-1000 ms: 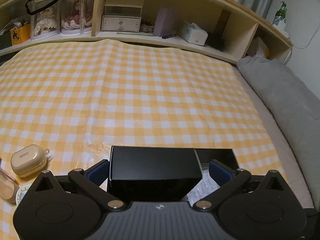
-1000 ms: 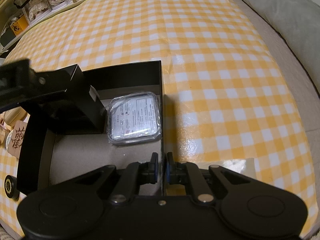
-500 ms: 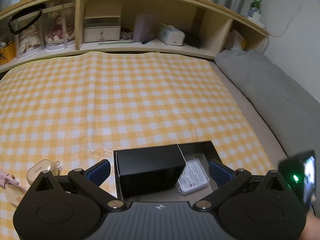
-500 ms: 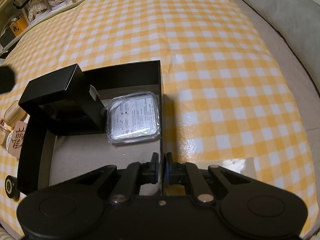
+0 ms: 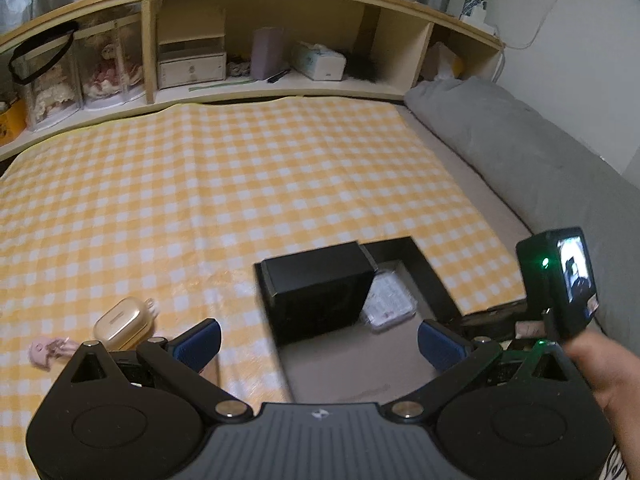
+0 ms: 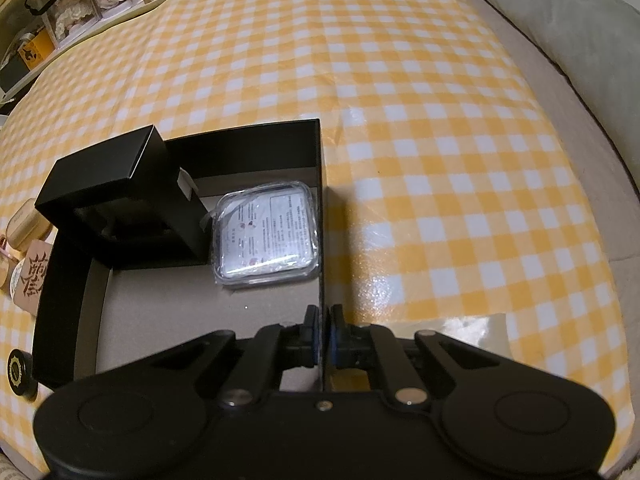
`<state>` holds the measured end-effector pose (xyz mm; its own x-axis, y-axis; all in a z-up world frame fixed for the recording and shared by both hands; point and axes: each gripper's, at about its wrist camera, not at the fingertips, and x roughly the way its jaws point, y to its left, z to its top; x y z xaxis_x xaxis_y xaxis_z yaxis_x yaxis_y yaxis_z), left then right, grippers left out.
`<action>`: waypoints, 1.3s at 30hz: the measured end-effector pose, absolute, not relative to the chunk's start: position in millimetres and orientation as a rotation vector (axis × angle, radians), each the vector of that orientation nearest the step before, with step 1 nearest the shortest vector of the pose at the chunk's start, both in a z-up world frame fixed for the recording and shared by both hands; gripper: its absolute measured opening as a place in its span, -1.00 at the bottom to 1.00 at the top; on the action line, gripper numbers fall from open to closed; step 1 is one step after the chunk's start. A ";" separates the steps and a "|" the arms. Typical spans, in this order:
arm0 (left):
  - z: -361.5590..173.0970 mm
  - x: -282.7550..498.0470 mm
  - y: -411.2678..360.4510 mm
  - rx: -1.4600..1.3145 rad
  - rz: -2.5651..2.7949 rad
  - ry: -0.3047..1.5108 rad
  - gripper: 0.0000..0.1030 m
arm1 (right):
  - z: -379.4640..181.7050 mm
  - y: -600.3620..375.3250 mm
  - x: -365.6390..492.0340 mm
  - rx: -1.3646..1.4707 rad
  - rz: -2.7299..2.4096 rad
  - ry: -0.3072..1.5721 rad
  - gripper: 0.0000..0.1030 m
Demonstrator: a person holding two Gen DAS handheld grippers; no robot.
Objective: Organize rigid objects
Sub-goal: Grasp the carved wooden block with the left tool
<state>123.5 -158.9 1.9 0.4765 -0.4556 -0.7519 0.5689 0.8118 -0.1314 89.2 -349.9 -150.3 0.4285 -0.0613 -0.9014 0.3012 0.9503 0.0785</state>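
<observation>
A shallow black tray box (image 6: 320, 152) lies on the yellow checked cloth; it also shows in the left wrist view (image 5: 436, 288). In it stand a black cuboid box (image 6: 108, 184) (image 5: 320, 292) at the far left corner and a clear plastic case (image 6: 268, 236) (image 5: 388, 300) beside it. My right gripper (image 6: 324, 332) is shut on the tray's right wall. My left gripper (image 5: 320, 340) is open and empty, raised above the tray's near part. A gold earbud case (image 5: 124, 322) lies left of the tray.
A pink figurine (image 5: 48, 352) lies left of the earbud case. A wooden block with a black character (image 6: 34, 280) and a round black cap (image 6: 18, 372) lie left of the tray. Shelves (image 5: 280, 60) run along the far edge; a grey cushion (image 5: 520, 152) lies at right.
My left gripper has let go of the black cuboid box, left it in the tray, and pulled back and up. My right gripper has stayed clamped on the tray wall.
</observation>
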 end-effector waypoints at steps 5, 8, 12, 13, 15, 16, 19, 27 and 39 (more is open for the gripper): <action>-0.4 127.7 -137.3 0.134 -0.613 0.893 1.00 | -149.2 -346.5 88.6 0.229 -0.229 1.110 -0.88; -6.3 136.9 -123.6 0.150 -0.574 0.899 1.00 | -149.4 -345.6 89.3 0.230 -0.230 1.110 -0.88; -20.9 153.7 -105.2 0.173 -0.565 0.936 0.96 | -149.8 -347.2 89.3 0.229 -0.230 1.110 -0.88; -25.3 157.0 -102.0 0.182 -0.560 0.943 0.83 | -149.9 -347.5 89.3 0.229 -0.230 1.110 -0.87; -35.9 165.0 -97.8 0.195 -0.544 0.981 0.60 | -150.1 -348.1 89.3 0.230 -0.230 1.112 -0.87; -40.9 169.1 -96.5 0.191 -0.543 1.007 0.54 | -149.7 -346.5 89.6 0.228 -0.230 1.114 -0.87; -57.7 184.4 -97.8 0.170 -0.525 1.078 0.44 | -150.0 -345.3 90.0 0.224 -0.229 1.116 -0.87; -101.2 207.1 -125.0 0.334 -0.398 1.086 0.44 | -149.7 -346.9 90.6 0.226 -0.229 1.117 -0.87; -126.6 209.0 -145.0 0.480 -0.316 1.057 0.26 | -153.7 -346.9 92.4 0.229 -0.223 1.123 -0.86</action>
<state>209.0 -145.0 -126.6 0.4617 -0.0209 -0.8868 0.4694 0.8540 0.2243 92.4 -346.9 -153.7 0.4161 -0.0613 -0.9073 0.2908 0.9543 0.0689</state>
